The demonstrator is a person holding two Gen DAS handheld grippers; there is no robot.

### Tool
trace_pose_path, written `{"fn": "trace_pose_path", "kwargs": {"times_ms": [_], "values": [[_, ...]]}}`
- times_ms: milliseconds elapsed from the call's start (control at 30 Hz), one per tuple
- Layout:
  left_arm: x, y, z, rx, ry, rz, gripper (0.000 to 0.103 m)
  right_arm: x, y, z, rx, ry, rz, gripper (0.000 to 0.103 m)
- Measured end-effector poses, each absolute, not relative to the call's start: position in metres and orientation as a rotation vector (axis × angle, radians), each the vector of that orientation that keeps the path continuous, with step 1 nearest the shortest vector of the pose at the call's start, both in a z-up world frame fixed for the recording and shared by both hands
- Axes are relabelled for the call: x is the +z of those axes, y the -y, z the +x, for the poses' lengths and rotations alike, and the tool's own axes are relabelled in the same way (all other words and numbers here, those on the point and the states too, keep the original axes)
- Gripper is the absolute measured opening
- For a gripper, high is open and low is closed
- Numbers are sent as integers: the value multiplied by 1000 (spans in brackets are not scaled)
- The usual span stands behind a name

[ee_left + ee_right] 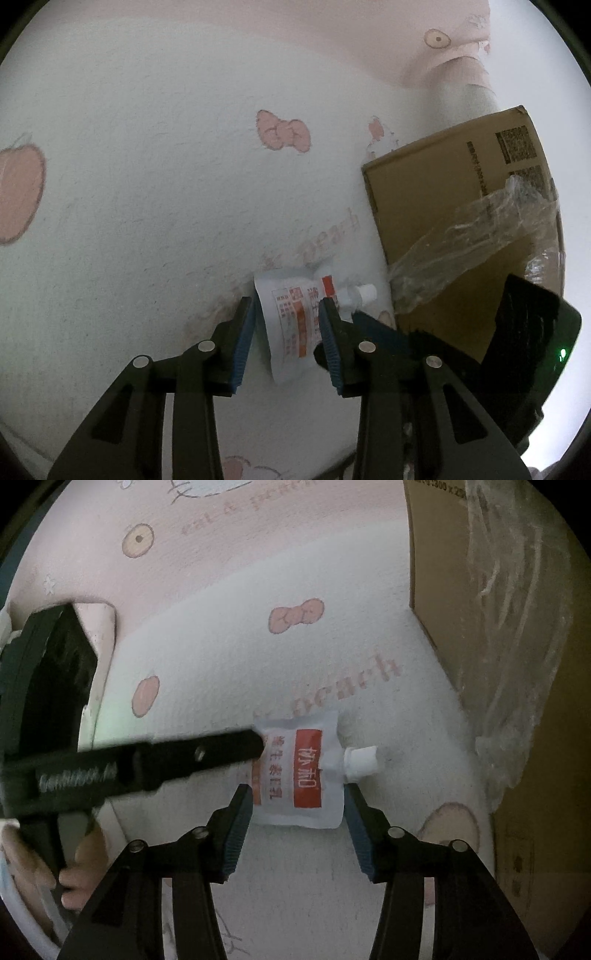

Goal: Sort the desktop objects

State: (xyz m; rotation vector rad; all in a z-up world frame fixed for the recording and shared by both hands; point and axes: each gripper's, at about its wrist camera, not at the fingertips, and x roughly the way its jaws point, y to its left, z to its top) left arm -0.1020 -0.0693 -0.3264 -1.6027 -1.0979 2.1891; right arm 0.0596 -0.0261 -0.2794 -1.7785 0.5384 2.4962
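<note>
Left wrist: left gripper [286, 310] clenched on spout pouch [291, 317] to lift it; right gripper [297, 805] released, straddling pouch, cardboard box [454, 221] beside.

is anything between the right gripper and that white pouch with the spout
Nothing visible blocks it. The right gripper is open with the spouted pouch already between its fingers. The only other thing at the pouch is the left gripper, whose finger reaches it from the far-left side, clear of the right gripper's closing path.
</note>
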Motion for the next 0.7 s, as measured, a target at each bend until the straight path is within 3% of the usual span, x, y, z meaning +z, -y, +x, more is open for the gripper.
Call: {"fn": "trace_pose_path", "kwargs": {"times_ms": [167, 400, 567, 700], "values": [[-330, 76, -96, 2176, 1196, -1593, 38, -285, 26, 53, 2526, -540, -1785, 48], [-333, 84, -88, 2184, 1259, -1608, 38, -301, 18, 47, 2562, -750, -1788, 50], [-332, 83, -88, 2208, 1246, -1620, 32, -292, 11, 52, 2561, -708, -1779, 50], [-330, 81, -89, 2247, 1199, -1629, 28, -285, 8, 49, 2543, -586, -1797, 42]]}}
